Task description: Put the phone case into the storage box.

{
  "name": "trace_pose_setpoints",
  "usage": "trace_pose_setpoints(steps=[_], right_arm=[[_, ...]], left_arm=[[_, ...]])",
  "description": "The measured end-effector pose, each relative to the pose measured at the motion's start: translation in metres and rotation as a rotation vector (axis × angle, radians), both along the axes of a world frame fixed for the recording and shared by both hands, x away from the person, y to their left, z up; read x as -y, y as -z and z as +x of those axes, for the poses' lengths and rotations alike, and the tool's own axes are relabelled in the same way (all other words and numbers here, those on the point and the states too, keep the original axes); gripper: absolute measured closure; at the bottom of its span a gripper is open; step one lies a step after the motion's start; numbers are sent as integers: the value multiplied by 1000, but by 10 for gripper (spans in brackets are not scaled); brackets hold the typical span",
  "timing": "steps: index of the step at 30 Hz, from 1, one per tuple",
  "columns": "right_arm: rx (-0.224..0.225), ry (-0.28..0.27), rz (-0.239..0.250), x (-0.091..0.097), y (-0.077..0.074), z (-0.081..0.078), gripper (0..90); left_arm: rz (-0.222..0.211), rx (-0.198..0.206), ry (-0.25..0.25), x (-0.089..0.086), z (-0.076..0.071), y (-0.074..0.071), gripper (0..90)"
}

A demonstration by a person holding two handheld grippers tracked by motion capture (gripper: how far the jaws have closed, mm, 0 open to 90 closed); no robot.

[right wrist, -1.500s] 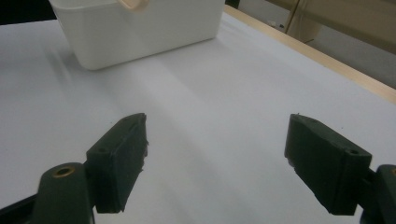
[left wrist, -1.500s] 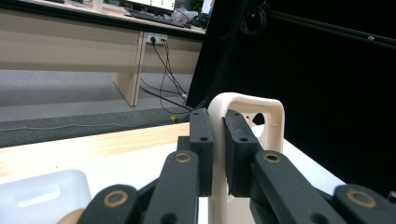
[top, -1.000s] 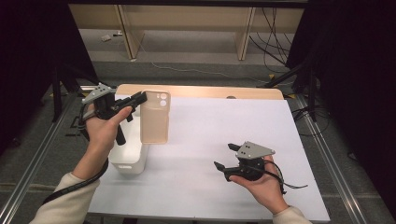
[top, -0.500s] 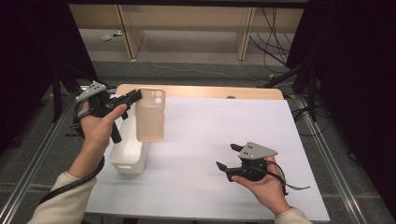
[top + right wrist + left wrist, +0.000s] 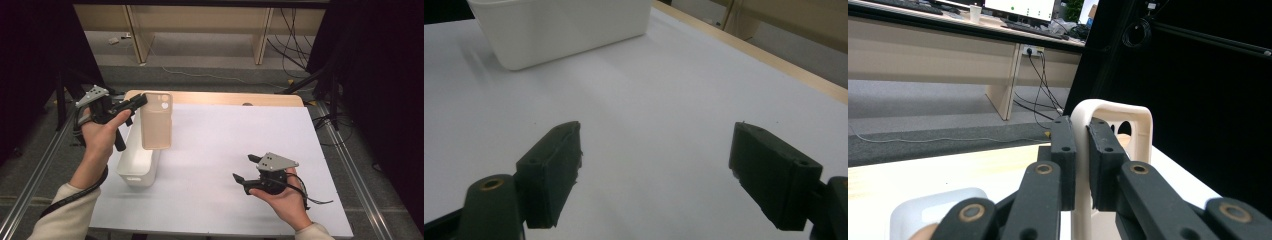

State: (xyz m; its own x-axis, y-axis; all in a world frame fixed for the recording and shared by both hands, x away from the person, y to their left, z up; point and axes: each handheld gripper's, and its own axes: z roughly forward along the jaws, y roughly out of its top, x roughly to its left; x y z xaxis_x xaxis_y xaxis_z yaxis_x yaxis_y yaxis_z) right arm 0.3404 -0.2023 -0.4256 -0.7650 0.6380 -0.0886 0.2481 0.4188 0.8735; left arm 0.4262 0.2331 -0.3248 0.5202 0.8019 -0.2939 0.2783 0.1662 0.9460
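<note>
A beige phone case point(image 5: 157, 121) hangs upright in the air above the right rim of a white bin point(image 5: 138, 162). My left gripper point(image 5: 141, 100) is shut on the case's top edge, and the left gripper view shows both pads pressed on the case point(image 5: 1110, 120) beside its camera cutout. My right gripper point(image 5: 246, 168) rests in a hand low over the white table sheet point(image 5: 225, 145) at the front right. Its jaws stand wide open with nothing between them, as the right gripper point(image 5: 654, 165) view shows.
The white bin point(image 5: 559, 25) stands on the left part of the sheet. A bare wooden strip point(image 5: 210, 98) runs along the table's far edge. Metal rails point(image 5: 350, 175) flank both sides, and black curtains and desk legs stand beyond.
The left gripper has carried the phone case a little to the left, closer to over the bin. The right gripper has stayed in place.
</note>
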Motion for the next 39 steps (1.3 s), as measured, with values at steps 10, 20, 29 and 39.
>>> trace_pose_setpoints(steps=[10, 20, 29, 39], right_arm=[[11, 16, 13, 4, 1, -1, 222], [3, 25, 19, 9, 0, -2, 222], [-12, 30, 18, 13, 0, -3, 222], [-15, 38, 24, 16, 1, -3, 223]], left_arm=[[-8, 1, -8, -7, 1, -1, 829], [-16, 2, -17, -14, 2, -2, 829], [-15, 10, -25, -20, 3, -4, 828], [-18, 4, -31, -25, 6, -2, 828]])
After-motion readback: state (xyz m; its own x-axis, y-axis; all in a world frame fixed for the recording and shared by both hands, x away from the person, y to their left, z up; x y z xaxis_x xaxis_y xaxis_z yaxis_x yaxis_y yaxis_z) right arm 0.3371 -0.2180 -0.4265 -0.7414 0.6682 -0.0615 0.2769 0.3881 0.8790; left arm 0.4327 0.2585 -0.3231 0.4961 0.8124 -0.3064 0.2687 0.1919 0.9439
